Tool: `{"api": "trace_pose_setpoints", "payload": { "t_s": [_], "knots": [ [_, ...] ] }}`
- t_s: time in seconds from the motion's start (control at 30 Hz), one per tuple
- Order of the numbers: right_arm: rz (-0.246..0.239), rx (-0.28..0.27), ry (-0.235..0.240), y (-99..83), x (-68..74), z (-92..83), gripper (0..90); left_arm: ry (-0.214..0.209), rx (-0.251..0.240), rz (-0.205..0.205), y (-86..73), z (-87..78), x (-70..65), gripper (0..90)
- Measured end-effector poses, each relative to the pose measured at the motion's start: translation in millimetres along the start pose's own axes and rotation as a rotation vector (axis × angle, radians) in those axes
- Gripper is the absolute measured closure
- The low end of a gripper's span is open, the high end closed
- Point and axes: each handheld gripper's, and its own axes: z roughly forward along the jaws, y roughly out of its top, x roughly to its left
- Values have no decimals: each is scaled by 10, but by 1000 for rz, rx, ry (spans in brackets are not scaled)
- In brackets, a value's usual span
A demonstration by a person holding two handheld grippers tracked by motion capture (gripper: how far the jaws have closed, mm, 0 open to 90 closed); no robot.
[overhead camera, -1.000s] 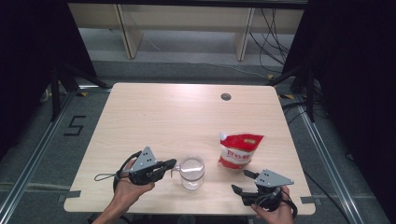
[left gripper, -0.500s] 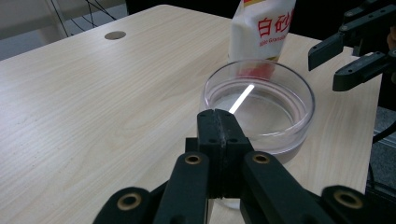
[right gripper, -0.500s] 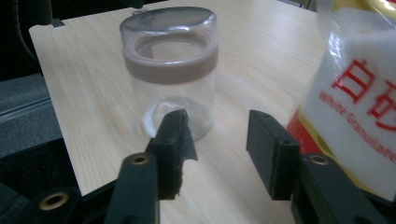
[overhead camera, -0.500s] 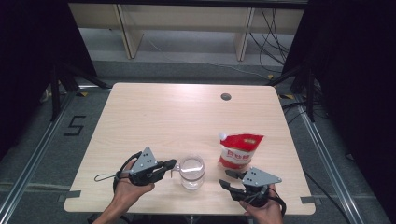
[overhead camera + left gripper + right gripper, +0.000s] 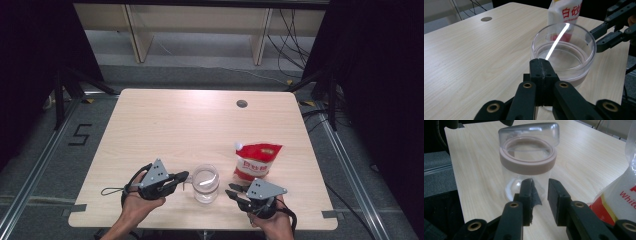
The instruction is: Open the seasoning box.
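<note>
Black fingers of the left gripper (image 5: 182,176) are pressed together just beside the clear glass jar with the pink seal ring (image 5: 205,183), which stands near the table's (image 5: 175,125) front edge. The right gripper (image 5: 233,192), its fingers closing with nothing between them, could knock the jar over, or the red-and-white sugar pouch (image 5: 256,161) behind.

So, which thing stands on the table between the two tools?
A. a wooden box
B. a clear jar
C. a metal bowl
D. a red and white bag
B: in the high view the clear jar stands between the left tool and the right tool.
</note>
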Motion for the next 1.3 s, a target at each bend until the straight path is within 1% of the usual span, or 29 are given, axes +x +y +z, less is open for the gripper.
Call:
{"api": "trace_pose_setpoints", "payload": {
  "t_s": [0.03,0.07,0.1,0.13,0.17,0.27,0.3,0.33,0.4,0.47,0.5,0.53,0.57,0.67,0.7,0.77,0.8,0.83,0.93,0.97,1.0,1.07,1.1,1.13,1.17,1.2,1.23,1.27,1.3],
  "knots": [
    [0,-1,-3,3,0,4,754,2,10,5,-3,-2,2,895],
    [2,-6,-4,11,-5,9,775,4,1,5,-5,3,3,895],
    [6,-16,7,24,-7,15,805,-7,11,17,-5,-5,19,895],
    [6,-16,7,24,-7,15,805,-7,11,17,-5,-5,19,895],
    [1,-24,1,45,-4,18,827,-4,10,4,-7,-4,13,895],
    [-1,-37,-2,67,-3,36,843,-5,9,3,-8,-4,9,895],
    [22,-36,-5,78,6,45,848,-5,9,2,-8,-4,9,895],
    [16,-48,-5,87,2,73,853,-3,10,1,-8,-5,8,895],
    [8,-36,6,110,-12,95,860,-4,9,-1,-8,-5,9,895],
    [19,-35,6,125,-13,132,860,-4,8,0,-9,-6,12,895],
    [25,-51,10,141,-21,166,868,-9,4,6,-9,-4,22,895],
    [25,-51,10,141,-21,166,868,-9,4,6,-9,-4,22,895],
    [10,-47,13,169,-27,177,878,-9,1,1,-13,-4,21,895],
    [3,-58,25,199,-12,193,885,-9,1,3,-13,-5,21,895],
    [-9,-63,18,231,0,192,896,-9,1,3,-13,-5,21,894],
    [-10,-71,19,248,14,197,899,-13,3,2,-12,-8,23,893],
    [-28,-65,17,264,5,192,900,-12,-4,-1,-13,-5,22,889],
    [-5,-68,11,277,14,192,900,-3,-10,-15,-18,-17,21,812],
    [-4,-71,11,280,9,196,900,1,-22,-21,-24,-61,18,688],
    [-6,-75,11,275,11,204,900,-8,-33,-53,-38,-104,-2,638],
    [-6,-75,11,275,11,204,900,-8,-33,-53,-38,-104,-2,599],
    [-2,-80,9,275,17,209,900,-14,-19,-47,-55,-144,-25,531],
    [-24,-82,15,289,8,211,900,3,6,-29,-81,-174,-34,490],
    [-24,-82,15,289,8,211,900,3,6,-29,-81,-174,-34,446],
    [-27,-82,18,307,7,205,900,0,6,-42,-104,-174,-41,412],
    [-27,-82,18,307,7,205,900,-2,19,-55,-127,-183,-51,412],
    [-26,-90,12,322,19,209,900,-9,44,-64,-176,-188,-66,345],
    [-26,-90,12,322,19,209,900,-9,44,-64,-176,-188,-66,316],
    [-30,-89,16,331,19,209,900,-8,55,-66,-204,-186,-75,316]
  ]
}}
